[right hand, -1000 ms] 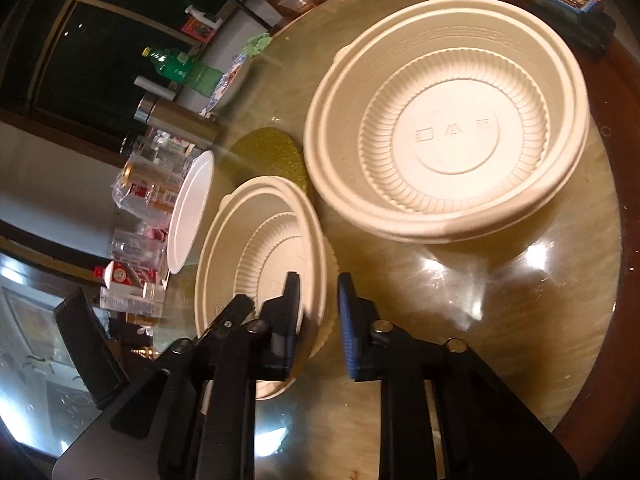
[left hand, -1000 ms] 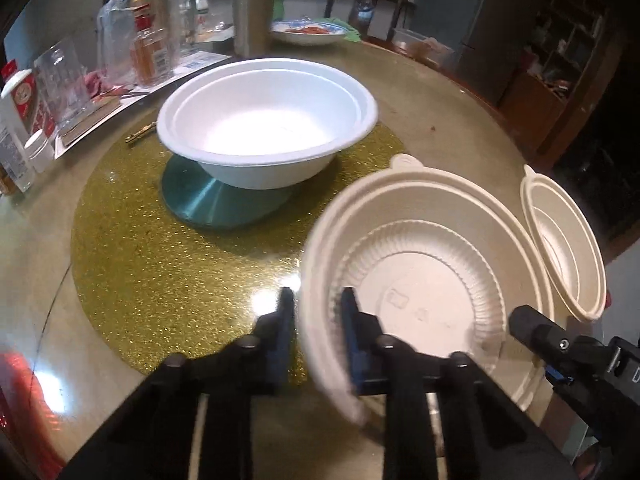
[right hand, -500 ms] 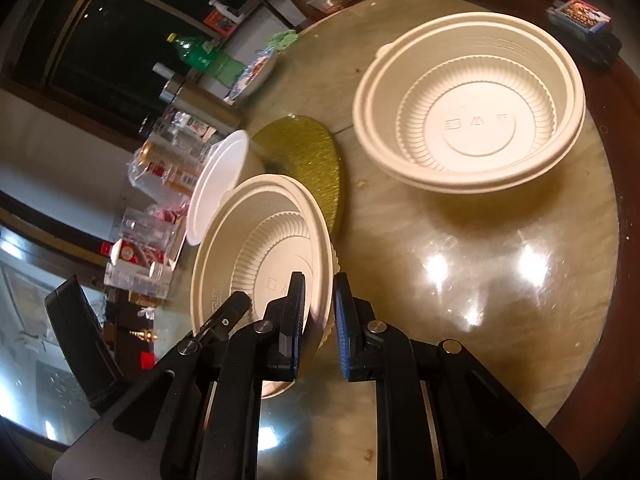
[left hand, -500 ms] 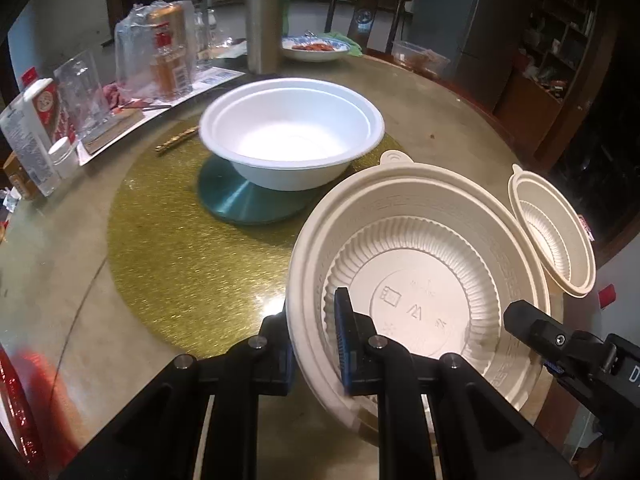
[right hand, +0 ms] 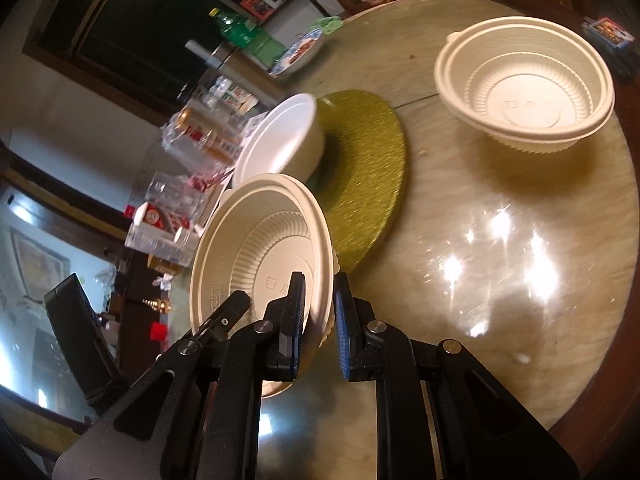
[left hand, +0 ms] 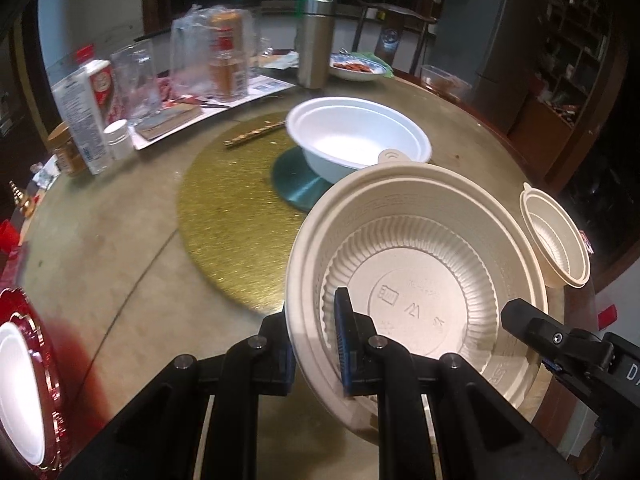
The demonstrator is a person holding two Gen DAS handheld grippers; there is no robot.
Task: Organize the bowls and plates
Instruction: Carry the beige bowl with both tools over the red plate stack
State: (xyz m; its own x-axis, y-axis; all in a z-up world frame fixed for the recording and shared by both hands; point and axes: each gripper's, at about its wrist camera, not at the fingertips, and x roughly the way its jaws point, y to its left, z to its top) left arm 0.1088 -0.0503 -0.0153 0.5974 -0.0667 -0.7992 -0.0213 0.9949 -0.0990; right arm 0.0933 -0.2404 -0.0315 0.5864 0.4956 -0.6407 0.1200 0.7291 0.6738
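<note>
The left gripper [left hand: 316, 338] is clamped on the near rim of a beige ribbed bowl [left hand: 416, 280], one pad inside and the other hidden behind the wall; the bowl hangs tilted above the table [left hand: 120, 240] and covers most of what lies under it. The right gripper [right hand: 318, 320] pinches the same bowl's rim [right hand: 264, 252] from the other side, and only its dark tip [left hand: 532, 328] shows in the left view. A second beige bowl [right hand: 524, 96] sits well apart near the table's edge. A white bowl [left hand: 356, 140] stands on a teal disc [left hand: 296, 184], partly masked by the held bowl, on a gold glitter mat [left hand: 232, 216]. Beyond it stand a steel flask [left hand: 316, 48], cartons and wrapped bottles, blurred. At the lower left a red-rimmed plate [left hand: 24, 392] is cut off by the frame.
</note>
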